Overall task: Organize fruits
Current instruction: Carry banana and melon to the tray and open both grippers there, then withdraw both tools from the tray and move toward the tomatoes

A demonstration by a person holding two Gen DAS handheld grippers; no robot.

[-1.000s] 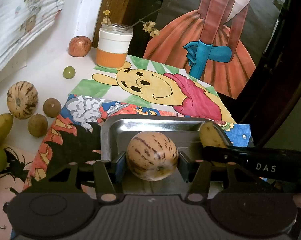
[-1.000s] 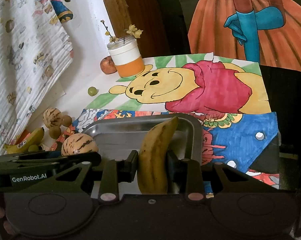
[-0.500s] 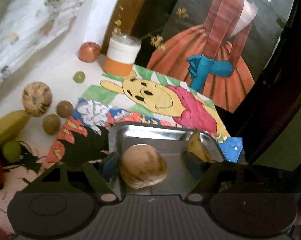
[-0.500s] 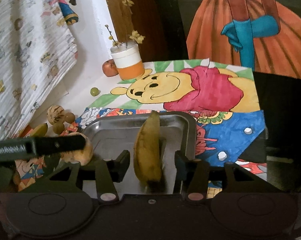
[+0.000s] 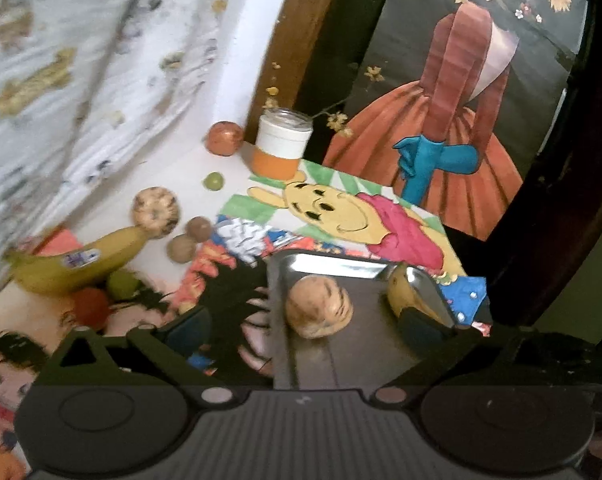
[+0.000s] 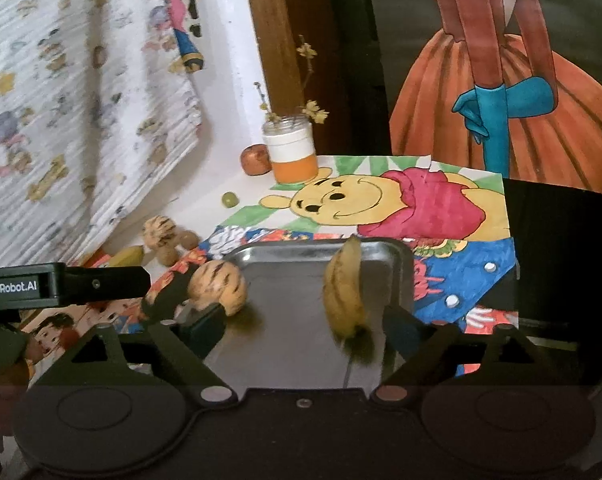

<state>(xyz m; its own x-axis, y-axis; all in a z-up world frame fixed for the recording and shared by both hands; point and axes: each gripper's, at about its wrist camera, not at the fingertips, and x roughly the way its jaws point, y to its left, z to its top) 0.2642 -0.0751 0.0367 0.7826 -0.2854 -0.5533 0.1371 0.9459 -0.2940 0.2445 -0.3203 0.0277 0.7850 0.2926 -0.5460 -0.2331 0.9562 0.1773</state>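
Note:
A striped tan melon (image 5: 319,306) lies in the metal tray (image 5: 333,268), free between the wide-open jaws of my left gripper (image 5: 305,326). A banana (image 6: 345,284) lies in the same tray (image 6: 293,256), free between the open jaws of my right gripper (image 6: 301,326); its tip also shows in the left wrist view (image 5: 401,292). The melon shows at the tray's left side in the right wrist view (image 6: 219,288). More fruit lies left of the tray: a second banana (image 5: 77,264), a second striped melon (image 5: 156,211), two brown kiwis (image 5: 189,238), green and red fruits.
A white and orange jar (image 5: 283,148) with dried flowers stands at the back, an apple (image 5: 224,138) beside it. Coloured drawings cover the table under the tray. A patterned cloth (image 5: 81,60) hangs at the left. The left gripper's body (image 6: 61,286) shows in the right wrist view.
Both grippers have opened and pulled back and up. The melon and the banana, held a second ago, now lie loose in the tray.

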